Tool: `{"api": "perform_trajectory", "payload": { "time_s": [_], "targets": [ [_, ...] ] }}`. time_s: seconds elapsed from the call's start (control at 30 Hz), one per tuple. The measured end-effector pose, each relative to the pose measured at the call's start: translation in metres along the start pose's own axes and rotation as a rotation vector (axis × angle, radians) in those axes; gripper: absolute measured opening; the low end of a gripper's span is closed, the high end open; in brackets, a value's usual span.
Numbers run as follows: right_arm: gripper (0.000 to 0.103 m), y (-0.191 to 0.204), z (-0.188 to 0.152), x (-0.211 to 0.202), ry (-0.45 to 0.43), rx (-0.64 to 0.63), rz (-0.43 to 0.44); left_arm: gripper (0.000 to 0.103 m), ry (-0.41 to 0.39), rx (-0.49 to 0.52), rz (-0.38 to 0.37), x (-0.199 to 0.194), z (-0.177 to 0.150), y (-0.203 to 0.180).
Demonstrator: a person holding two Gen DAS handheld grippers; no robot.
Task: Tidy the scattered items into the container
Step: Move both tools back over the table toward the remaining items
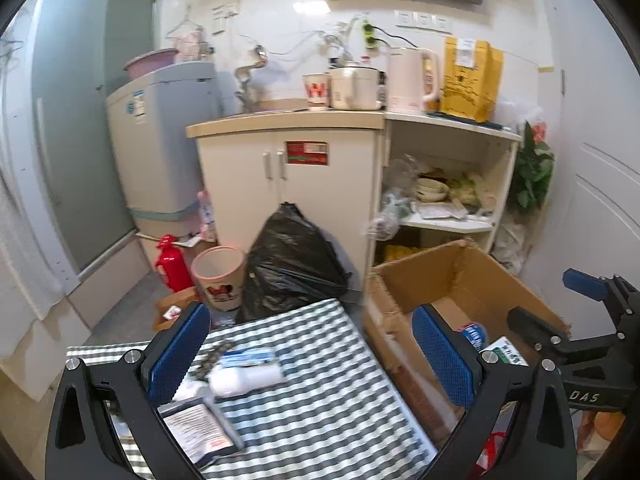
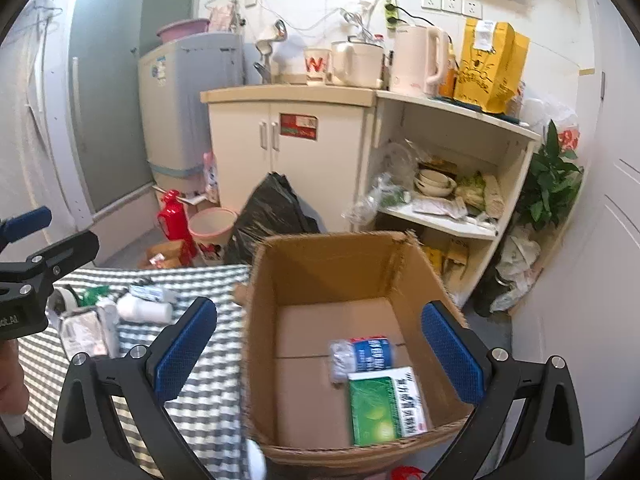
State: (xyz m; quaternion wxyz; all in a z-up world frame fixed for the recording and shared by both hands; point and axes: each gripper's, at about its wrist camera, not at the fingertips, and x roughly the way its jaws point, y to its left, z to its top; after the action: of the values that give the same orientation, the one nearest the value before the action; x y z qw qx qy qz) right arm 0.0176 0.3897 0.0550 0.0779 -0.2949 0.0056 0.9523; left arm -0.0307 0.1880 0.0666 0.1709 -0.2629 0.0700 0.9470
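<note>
Right wrist view: right gripper (image 2: 320, 352) over brown cardboard box (image 2: 320, 248), jaws spread, empty. In box: green-white carton (image 2: 384, 404) & blue-white packet (image 2: 362, 354). Left of box on checked cloth (image 2: 208, 412): white bottle (image 2: 146, 308), sachets; left gripper (image 1: 316, 354) jaws spread, empty.

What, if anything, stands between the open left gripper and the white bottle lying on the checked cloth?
Nothing visible does. The left gripper hangs open above the checked cloth, with the white bottle lying between and just ahead of its fingers. A flat foil packet lies nearer the camera, beside the left finger, not across the path.
</note>
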Motion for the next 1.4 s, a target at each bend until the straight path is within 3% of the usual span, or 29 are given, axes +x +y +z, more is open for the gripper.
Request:
{"api": "perform_trajectory", "payload": {
  "time_s": [0.4, 0.67, 1.4],
  "targets": [
    [0.103, 0.055, -0.003, -0.005, -0.023, -0.011, 0.129, 0.103, -0.014, -0.093, 0.123, -0.025, -0.017, 0.059],
    [0.103, 0.086, -0.007, -0.006, -0.027, -0.018, 0.155, 0.103, -0.002, -0.129, 0.190, -0.034, -0.035, 0.094],
    [0.103, 0.166, -0.027, 0.001, 0.010, -0.088, 0.234, 0.103, 0.044, -0.189, 0.276, -0.048, -0.084, 0.180]
  ]
}}
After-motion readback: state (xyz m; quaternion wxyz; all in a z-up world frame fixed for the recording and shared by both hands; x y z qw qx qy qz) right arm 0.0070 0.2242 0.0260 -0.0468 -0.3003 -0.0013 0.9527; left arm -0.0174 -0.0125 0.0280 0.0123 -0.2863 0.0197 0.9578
